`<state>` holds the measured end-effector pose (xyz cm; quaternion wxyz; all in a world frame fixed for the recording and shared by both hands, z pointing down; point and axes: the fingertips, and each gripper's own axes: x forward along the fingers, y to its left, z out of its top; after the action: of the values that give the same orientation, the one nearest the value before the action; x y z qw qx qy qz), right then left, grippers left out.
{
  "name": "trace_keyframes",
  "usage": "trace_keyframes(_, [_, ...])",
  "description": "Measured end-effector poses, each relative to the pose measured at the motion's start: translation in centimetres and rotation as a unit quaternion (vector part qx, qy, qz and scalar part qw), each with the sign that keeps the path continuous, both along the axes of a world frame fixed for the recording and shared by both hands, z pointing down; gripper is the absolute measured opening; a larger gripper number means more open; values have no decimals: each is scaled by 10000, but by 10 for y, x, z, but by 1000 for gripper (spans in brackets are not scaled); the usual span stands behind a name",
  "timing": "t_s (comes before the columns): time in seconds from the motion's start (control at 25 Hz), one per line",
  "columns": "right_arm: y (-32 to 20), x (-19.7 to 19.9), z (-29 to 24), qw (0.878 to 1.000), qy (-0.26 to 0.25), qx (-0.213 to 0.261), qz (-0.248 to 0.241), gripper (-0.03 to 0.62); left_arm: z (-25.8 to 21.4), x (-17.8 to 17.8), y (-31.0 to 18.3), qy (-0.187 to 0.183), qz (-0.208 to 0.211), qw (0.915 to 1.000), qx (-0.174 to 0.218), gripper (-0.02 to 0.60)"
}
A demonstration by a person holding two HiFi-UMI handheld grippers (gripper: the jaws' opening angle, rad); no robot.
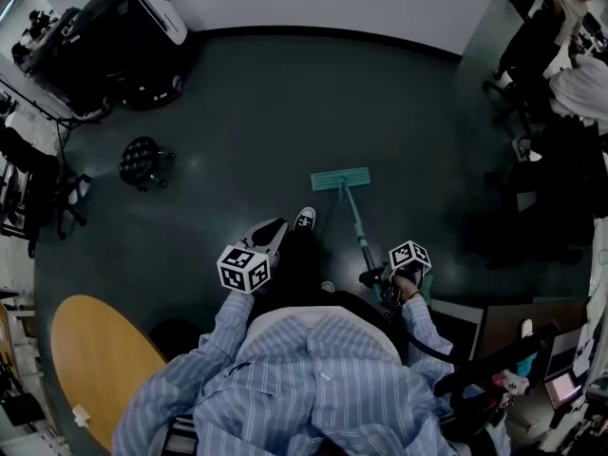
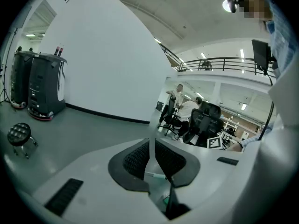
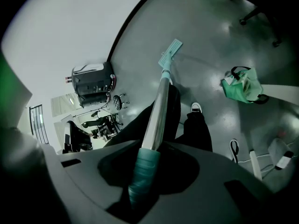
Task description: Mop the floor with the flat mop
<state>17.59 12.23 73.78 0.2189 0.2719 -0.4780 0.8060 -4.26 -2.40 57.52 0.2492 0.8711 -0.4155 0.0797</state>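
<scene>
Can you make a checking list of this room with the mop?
Surface: dark floor, shiny in patches.
Job's things: flat mop, teal head flat on the floor.
Clutter: green bag and black stool on the floor.
Grippers: right gripper shut on the mop handle; left gripper jaws nearly together, empty.
Cables: black cable beside the right gripper.
Surroundings: round wooden table, black machine, seated people.

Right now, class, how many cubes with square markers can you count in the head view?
2. One cube sits on the left gripper, at the view's left. The other cube sits on the right gripper, which grips the mop handle. None looks hidden.
</scene>
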Motion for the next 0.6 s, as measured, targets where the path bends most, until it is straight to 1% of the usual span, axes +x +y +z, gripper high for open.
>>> trace_keyframes(0.16, [-32,-2,-2,10000,32,-18,-27,97,8,-6,-33,128,-107,9998,-113,38])
trace_keyframes(0.32, [-77,-10,0,10000,71,-38,8,97,18,-6,-77,115,88,9996,-242,38])
trace_keyframes(0.4, [-104,-21,0,9999,134,-60,15,97,19,-16,-105,76,180,9995,-259,38])
trace_keyframes(0.52, [-152,-39,-5,9998,193,-82,-54,97,13,-36,-150,23,142,9998,-166,38])
trace_keyframes(0.6, [-178,-47,-14,9998,172,-121,-29,97,8,-41,-176,29,202,9996,-181,38])
